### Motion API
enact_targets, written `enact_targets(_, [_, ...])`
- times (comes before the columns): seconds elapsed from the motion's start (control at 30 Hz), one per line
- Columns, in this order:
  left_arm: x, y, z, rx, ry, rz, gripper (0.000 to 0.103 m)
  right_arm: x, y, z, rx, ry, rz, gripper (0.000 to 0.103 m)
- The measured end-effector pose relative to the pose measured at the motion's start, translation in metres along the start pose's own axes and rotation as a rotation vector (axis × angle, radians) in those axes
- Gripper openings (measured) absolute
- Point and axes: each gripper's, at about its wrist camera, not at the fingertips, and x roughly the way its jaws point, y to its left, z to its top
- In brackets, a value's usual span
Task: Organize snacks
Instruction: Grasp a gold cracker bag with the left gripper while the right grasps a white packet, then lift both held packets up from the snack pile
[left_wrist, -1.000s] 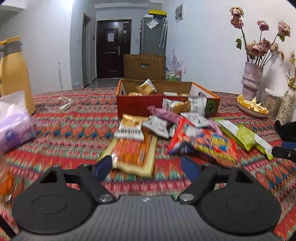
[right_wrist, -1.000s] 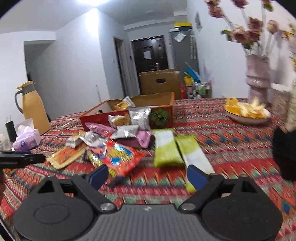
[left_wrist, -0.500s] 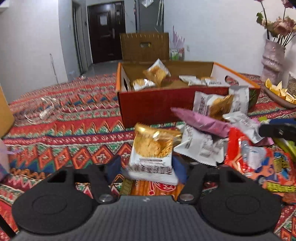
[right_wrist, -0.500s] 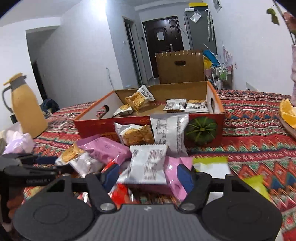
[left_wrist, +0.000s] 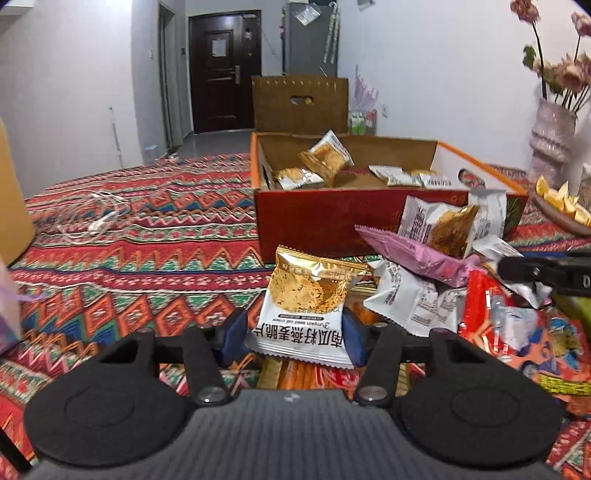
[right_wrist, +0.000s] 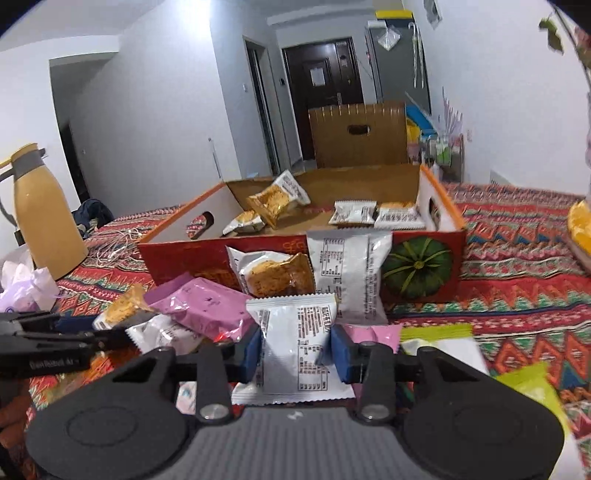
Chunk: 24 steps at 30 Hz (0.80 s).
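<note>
A pile of snack packets lies on the patterned tablecloth in front of an open red cardboard box (left_wrist: 314, 221) (right_wrist: 184, 258) that holds a few packets. My left gripper (left_wrist: 295, 332) has its jaws closing, and its blue pads press both sides of a gold-and-white oat crisp packet (left_wrist: 308, 291) that stands tilted up between them. My right gripper (right_wrist: 295, 347) is closing too. It pinches a white packet with black print (right_wrist: 291, 321), which is squeezed narrow between the pads. Each gripper shows at the edge of the other's view.
A pink packet (right_wrist: 203, 310), green packets (right_wrist: 517, 376) and a big red bag (left_wrist: 517, 332) surround the grippers. A yellow thermos (right_wrist: 44, 218) and a tissue pack (right_wrist: 22, 284) stand left. A vase (left_wrist: 550, 136) and a fruit plate (left_wrist: 561, 218) stand right. An earphone cable (left_wrist: 92, 221) lies left.
Both grippers moved forward into the snack pile. Their jaws narrowed from wide open, the left onto the gold-and-white packet and the right onto the white one.
</note>
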Motion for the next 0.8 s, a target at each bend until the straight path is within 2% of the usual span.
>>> enact_targets(0.2, [-0.069, -0.005, -0.018, -0.066, -0.048, 0.019, 0.055, -0.075, 0.004, -0.022, -0.019, -0.059, -0.024, 0.039])
enact_targets(0.33, [-0.122, -0.02, -0.043, -0.132, -0.062, -0.006, 0.055, -0.125, 0.01, -0.051, -0.04, -0.066, -0.037, 0.039])
enact_targets(0.43, [-0.15, -0.033, -0.063, -0.166, -0.04, -0.046, 0.055, -0.156, 0.012, -0.077, -0.047, -0.046, -0.057, 0.039])
enact_targets(0.53, [-0.171, -0.048, -0.084, -0.155, 0.001, -0.095, 0.055, -0.181, 0.012, -0.102, -0.025, -0.02, -0.064, 0.039])
enact_targets(0.63, [-0.188, -0.059, -0.099, -0.148, 0.021, -0.092, 0.055, -0.204, 0.012, -0.123, -0.004, -0.003, -0.064, 0.039])
enact_targets(0.8, [-0.218, -0.068, -0.114, -0.14, -0.005, -0.098, 0.055, -0.236, 0.014, -0.145, 0.013, -0.02, -0.076, 0.039])
